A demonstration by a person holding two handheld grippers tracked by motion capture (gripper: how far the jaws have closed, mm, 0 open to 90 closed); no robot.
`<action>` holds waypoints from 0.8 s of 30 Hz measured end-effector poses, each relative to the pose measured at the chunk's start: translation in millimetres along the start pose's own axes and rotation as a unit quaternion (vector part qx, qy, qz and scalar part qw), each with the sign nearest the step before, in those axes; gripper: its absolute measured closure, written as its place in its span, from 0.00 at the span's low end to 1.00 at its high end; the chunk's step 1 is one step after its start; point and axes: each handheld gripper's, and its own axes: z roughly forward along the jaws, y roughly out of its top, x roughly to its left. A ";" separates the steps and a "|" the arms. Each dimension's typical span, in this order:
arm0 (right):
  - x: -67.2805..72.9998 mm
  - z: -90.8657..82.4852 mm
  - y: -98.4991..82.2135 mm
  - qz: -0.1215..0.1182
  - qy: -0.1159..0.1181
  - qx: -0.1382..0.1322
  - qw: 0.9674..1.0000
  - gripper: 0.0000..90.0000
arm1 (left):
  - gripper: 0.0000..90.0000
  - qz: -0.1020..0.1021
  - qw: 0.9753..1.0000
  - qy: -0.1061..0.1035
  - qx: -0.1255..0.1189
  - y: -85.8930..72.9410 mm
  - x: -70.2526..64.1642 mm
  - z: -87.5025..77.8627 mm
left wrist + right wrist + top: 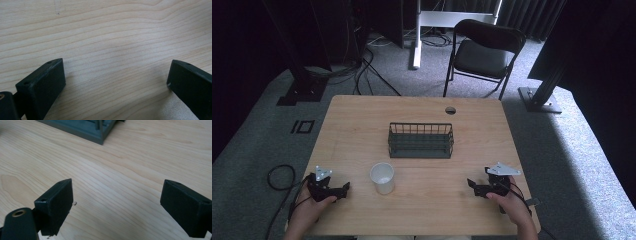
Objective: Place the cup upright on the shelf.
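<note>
Light wooden desk point(362, 125) — rectangular, with a round cable hole point(450, 110) near its far edge. Black folding chair point(482, 52) with padded seat, standing beyond the desk on grey carpet point(572, 150). White metal stand leg point(416, 40) left of the chair. Loose black cables point(362, 70) — trailing across the carpet behind the desk.

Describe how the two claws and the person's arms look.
Both the left claw and the right claw are black, with two blocky jaws showing small screw holes. Each carries a grey three-cornered plate on top and trails a black cable. The person's forearms are bare, with no sleeves in sight.
</note>
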 end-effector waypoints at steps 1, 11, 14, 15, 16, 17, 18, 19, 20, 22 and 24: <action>0.0 0.0 0.0 0.000 0.000 0.000 1.000 0.12 | 0.02 0.000 1.000 0.000 0.000 0.0 0.0 0.0; 15.4 7.0 16.3 -0.021 0.033 -0.015 0.999 0.12 | 0.02 0.000 1.000 0.000 0.000 0.0 0.0 0.0; 21.3 10.7 19.9 -0.034 0.044 -0.014 0.998 0.12 | 0.02 0.000 1.000 0.000 0.000 0.0 0.0 0.0; 22.7 11.4 20.8 -0.036 0.047 -0.014 0.998 0.12 | 0.02 0.000 1.000 0.000 0.000 0.0 0.0 0.0; 24.7 12.4 21.9 -0.036 0.053 -0.015 0.998 0.12 | 0.02 0.000 1.000 0.000 0.000 0.0 0.0 0.0; 24.7 12.4 21.9 -0.036 0.053 -0.015 0.998 0.12 | 0.02 0.000 1.000 0.000 0.000 0.0 0.0 0.0; 26.6 13.5 23.1 -0.039 0.057 -0.016 0.998 0.12 | 0.02 0.000 1.000 0.000 0.000 0.0 0.0 0.0; 28.9 15.1 24.3 -0.042 0.062 -0.017 0.997 0.12 | 0.02 0.000 1.000 0.000 0.000 0.0 0.0 0.0; 30.8 16.3 25.3 -0.045 0.066 -0.016 0.997 0.12 | 0.02 0.000 1.000 0.000 0.000 0.0 0.0 0.0; 35.2 19.1 27.4 -0.050 0.074 -0.017 0.996 0.12 | 0.02 0.000 1.000 0.000 0.000 0.0 0.0 0.0; 39.0 21.4 29.2 -0.053 0.081 -0.017 0.995 0.12 | 0.02 0.000 1.000 0.000 0.000 0.0 0.0 0.0</action>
